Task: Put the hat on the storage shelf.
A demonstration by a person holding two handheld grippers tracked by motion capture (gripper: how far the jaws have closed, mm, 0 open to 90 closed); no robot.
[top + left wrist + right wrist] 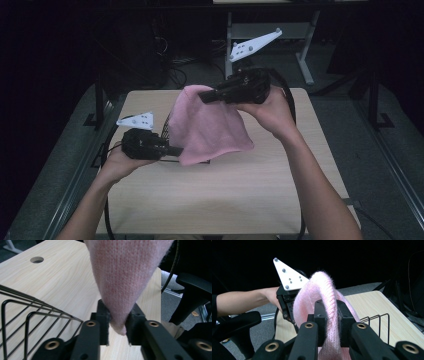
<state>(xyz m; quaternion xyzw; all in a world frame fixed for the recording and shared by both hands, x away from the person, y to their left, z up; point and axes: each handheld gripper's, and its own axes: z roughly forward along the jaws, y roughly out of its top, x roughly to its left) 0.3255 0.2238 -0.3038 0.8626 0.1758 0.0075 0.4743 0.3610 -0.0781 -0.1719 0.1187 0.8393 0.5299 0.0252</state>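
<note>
The left tool, black with two jaws, sits low and level in the left hand, pointing toward the right, its forearm coming up from the bottom edge. Its jaws are pinched together on a bottom corner of a pink knitted cloth. The right tool is held higher in the right hand, pointing left, jaws clamped on the cloth's upper edge. The right wrist seems bent inward, though dim light blurs it.

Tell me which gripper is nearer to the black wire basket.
Left. The left gripper sits right beside the wire basket, clamped on the pink cloth's lower corner; the right gripper holds the cloth's top, higher and farther off.
</note>
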